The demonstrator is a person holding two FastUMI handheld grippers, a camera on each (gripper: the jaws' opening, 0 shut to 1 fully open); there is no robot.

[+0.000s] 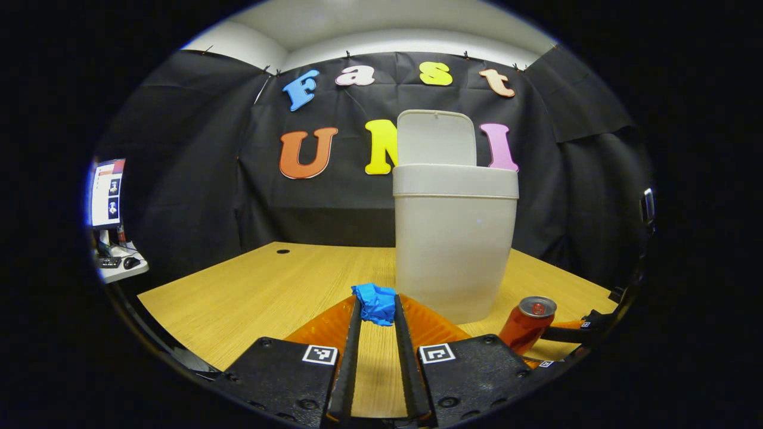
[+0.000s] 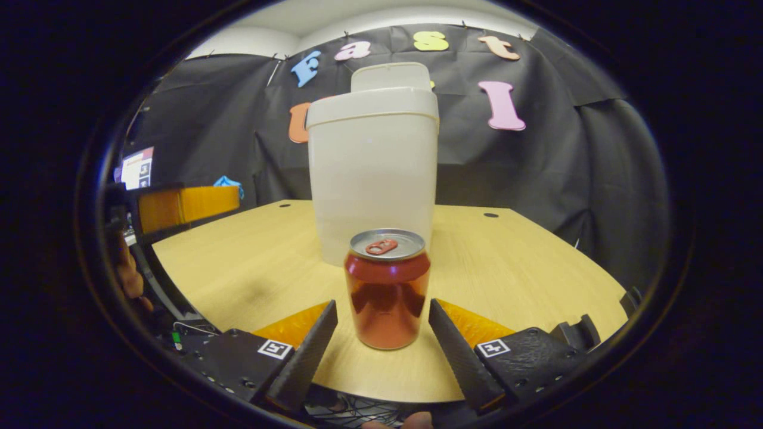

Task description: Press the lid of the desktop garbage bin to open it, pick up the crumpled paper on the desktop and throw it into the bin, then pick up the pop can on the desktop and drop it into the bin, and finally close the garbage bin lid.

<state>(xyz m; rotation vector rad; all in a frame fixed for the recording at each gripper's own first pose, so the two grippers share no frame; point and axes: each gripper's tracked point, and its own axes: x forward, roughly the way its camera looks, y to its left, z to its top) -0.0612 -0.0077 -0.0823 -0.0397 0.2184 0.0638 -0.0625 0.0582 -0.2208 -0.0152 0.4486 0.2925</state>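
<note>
Already pinched between the fingers of the left gripper [image 1: 377,310]: the crumpled paper [image 1: 375,302], a blue wad held just in front of the garbage bin [image 1: 455,238] and well below its rim. Worth lifting straight up first, clear of the bin's front wall, then carrying forward over the mouth and letting go only once squarely above it; a light wad like this likely bounces off a rim if dropped from the near edge. Lid [image 1: 436,138] standing upright behind the bin's opening, so no further pressing needed, but best kept untouched on the way in, lest it tip back down. Spread wide and holding nothing, the right gripper [image 2: 382,328], its fingers flanking the pop can [image 2: 387,289] without touching it. Can upright on the desktop [image 2: 250,268] just in front of the bin, between bin and gripper. Better to keep that gripper parked there, out of the left one's path, until the paper is in.
</note>
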